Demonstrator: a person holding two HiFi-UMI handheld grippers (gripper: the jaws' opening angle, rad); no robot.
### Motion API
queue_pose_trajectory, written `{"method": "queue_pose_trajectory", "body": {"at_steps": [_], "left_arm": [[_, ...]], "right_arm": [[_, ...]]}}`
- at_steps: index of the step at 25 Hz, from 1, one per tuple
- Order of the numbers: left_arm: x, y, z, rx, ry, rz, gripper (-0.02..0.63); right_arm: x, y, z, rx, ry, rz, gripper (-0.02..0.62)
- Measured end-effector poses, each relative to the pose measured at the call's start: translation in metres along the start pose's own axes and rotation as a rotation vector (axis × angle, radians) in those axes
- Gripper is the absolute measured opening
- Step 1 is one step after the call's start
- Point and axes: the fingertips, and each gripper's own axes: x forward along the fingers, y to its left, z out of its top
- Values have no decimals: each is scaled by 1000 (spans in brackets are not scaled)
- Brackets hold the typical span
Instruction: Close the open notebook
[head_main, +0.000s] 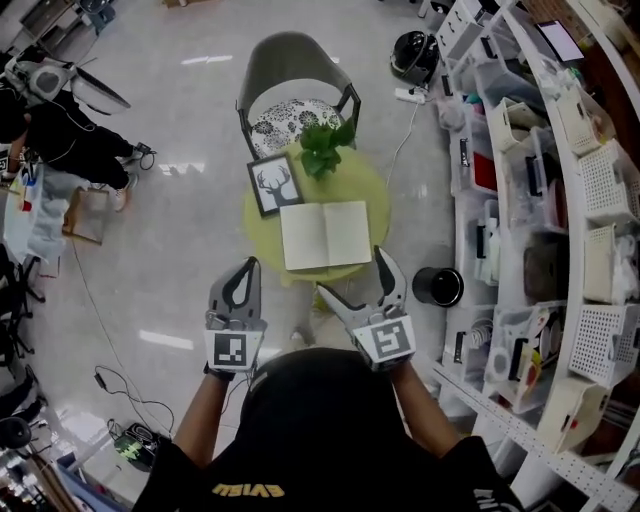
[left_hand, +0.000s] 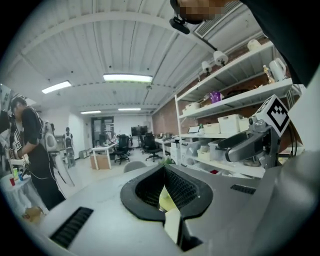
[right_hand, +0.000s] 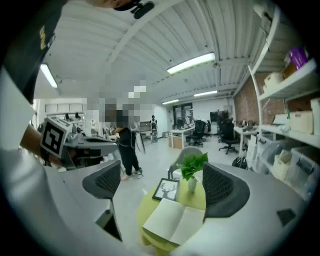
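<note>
The open notebook lies flat with blank cream pages on the near side of a small round yellow-green table. My right gripper hovers at the table's near edge, just short of the notebook, jaws open and empty. In the right gripper view the notebook shows low between the open pads. My left gripper hangs over the floor to the left of the table, shut on nothing. In the left gripper view its pads stand together, with only a sliver of table showing through.
A framed deer picture and a potted plant stand on the table behind the notebook. A grey chair sits beyond. A black bin and shelves of bins are at the right. A person stands far left.
</note>
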Motion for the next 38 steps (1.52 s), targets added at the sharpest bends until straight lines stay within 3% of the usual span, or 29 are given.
{"method": "queue_pose_trajectory", "body": {"at_steps": [3,6,10,14,18,27,31,38], "left_arm": [[15,-2,3,33,25,13,18],[22,0,6,32,32,31,18],[26,12,-5,25,53,44,18],[28,29,-25,8,76,50,18],[31,38,-42,-14,63,16,18],[38,53,-102,-25,69,-46,18],[45,55,-138,-64,113,-70,18],[57,44,-175,-65,133,-110,18]], "right_arm": [[15,3,-7,-8,38,82,492],[27,6,-17,-26,67,104,488],[40,2,-40,-68,126,85,482],[47,3,-84,-87,261,56,479],[47,9,-120,-93,353,11,472],[86,21,-164,-100,407,-127,464],[103,27,-195,-179,449,-138,451],[113,28,-266,-327,558,-120,443]]}}
